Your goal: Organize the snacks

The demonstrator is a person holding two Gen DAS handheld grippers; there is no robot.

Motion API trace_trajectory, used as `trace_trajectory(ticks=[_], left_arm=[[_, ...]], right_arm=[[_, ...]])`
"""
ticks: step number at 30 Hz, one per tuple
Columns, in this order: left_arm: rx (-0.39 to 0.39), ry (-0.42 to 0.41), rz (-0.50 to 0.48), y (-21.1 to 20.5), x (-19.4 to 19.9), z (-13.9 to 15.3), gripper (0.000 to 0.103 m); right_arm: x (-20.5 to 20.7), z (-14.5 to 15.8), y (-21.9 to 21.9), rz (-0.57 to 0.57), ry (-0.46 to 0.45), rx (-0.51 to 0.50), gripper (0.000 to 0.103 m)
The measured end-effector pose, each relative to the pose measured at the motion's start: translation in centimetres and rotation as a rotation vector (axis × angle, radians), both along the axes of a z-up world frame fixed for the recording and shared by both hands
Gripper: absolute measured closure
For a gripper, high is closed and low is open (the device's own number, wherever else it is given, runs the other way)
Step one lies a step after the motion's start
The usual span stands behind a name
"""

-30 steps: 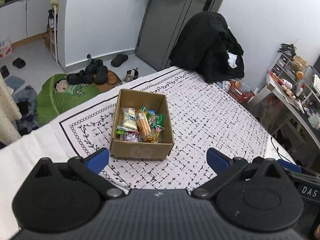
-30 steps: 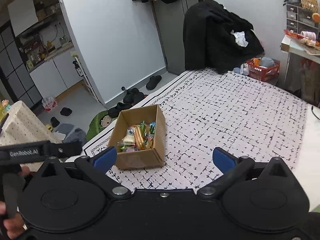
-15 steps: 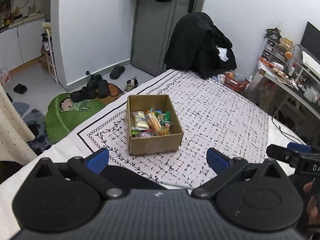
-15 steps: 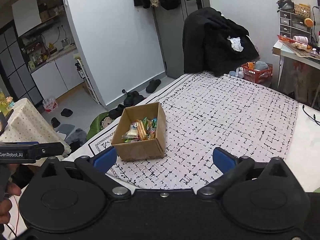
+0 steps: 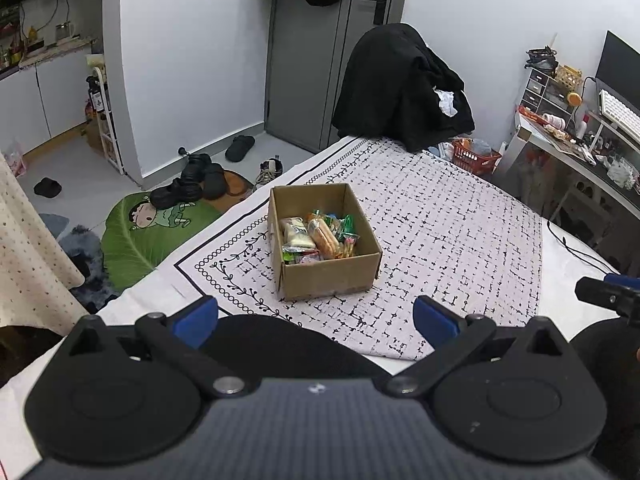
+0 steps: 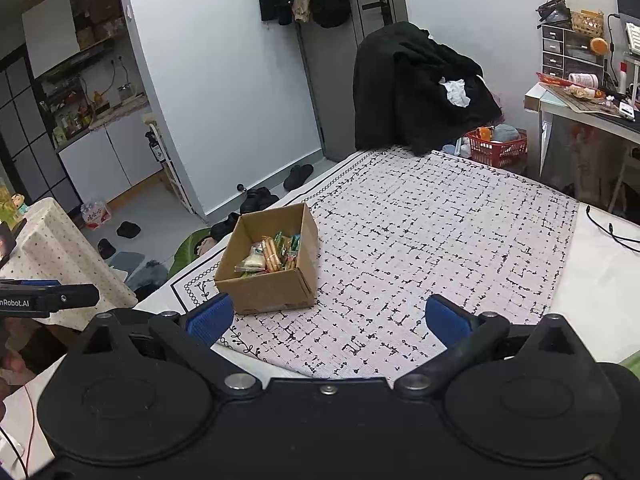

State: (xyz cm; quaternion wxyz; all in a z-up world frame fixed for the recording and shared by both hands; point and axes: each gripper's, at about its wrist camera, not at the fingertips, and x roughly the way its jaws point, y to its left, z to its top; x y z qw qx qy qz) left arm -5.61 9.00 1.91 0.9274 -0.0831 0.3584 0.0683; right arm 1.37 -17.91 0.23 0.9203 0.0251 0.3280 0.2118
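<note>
A brown cardboard box [image 5: 328,276] [image 6: 268,292] stands on the patterned cloth [image 5: 460,240] [image 6: 420,260] near its left border. Several wrapped snacks [image 5: 316,234] [image 6: 272,254] lie inside it. My left gripper [image 5: 316,318] hangs open above the near edge of the surface, well short of the box, with nothing between its blue fingertips [image 5: 196,316]. My right gripper [image 6: 326,318] is open too and holds nothing; the box sits just beyond its left fingertip [image 6: 210,316]. Each gripper shows at the edge of the other's view.
A black coat [image 5: 404,88] [image 6: 420,88] is draped at the far end of the surface. A red basket [image 6: 496,146] and a cluttered desk [image 5: 580,148] stand to the right. Shoes [image 5: 200,184] and a green mat [image 5: 148,232] lie on the floor to the left.
Both grippers have drawn back and risen away from the box, which now looks smaller and farther off. Both stay open. The box and snacks have not moved.
</note>
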Motion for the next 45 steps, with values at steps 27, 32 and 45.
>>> trace_trajectory(ticks=[27,32,45], left_arm=[[-0.006,-0.007,-0.001,-0.15,-0.54,-0.06,0.0],[-0.006,-0.006,-0.002,-0.24,-0.52,-0.02,0.0],[-0.018,-0.022,-0.024,-0.35,-0.64,0.05,0.0]], right_arm=[[-0.71,-0.18,0.35,0.009,-0.005,-0.027,0.0],[-0.64,-0.22,0.57,0.016,-0.006,-0.033,0.0],[-0.75,-0.09,0.86,0.02,-0.009,-0.044,0.0]])
